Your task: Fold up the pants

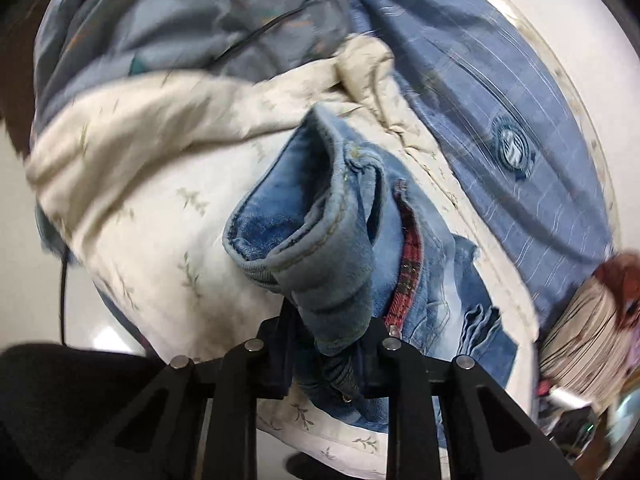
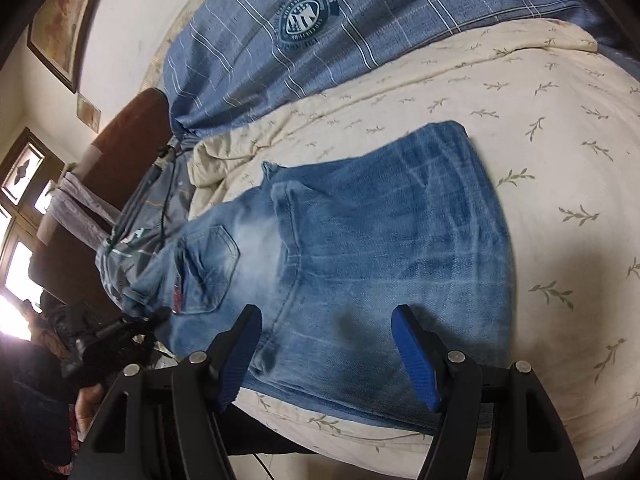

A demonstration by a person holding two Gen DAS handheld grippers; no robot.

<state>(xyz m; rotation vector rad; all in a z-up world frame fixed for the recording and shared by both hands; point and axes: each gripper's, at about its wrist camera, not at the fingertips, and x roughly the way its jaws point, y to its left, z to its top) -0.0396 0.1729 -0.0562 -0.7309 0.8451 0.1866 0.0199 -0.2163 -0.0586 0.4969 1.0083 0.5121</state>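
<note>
Faded blue jeans (image 2: 360,248) lie on a cream bedspread (image 2: 540,128) with a leaf print. In the left wrist view my left gripper (image 1: 326,344) is shut on the jeans' waistband (image 1: 320,248), which bunches up between the black fingers; a red plaid lining (image 1: 408,276) shows beside it. In the right wrist view my right gripper (image 2: 328,356) is open, its blue-padded fingers (image 2: 414,356) held just above the near edge of the jeans. The left gripper (image 2: 120,328) also shows at the jeans' waist end on the left of that view.
A blue plaid pillow (image 2: 320,32) with a round crest lies at the far side of the bed. A grey patterned cloth (image 1: 168,28) and a black cable (image 1: 260,32) lie beyond the cream spread. A dark wooden headboard (image 2: 132,136) and framed pictures (image 2: 60,32) stand at left.
</note>
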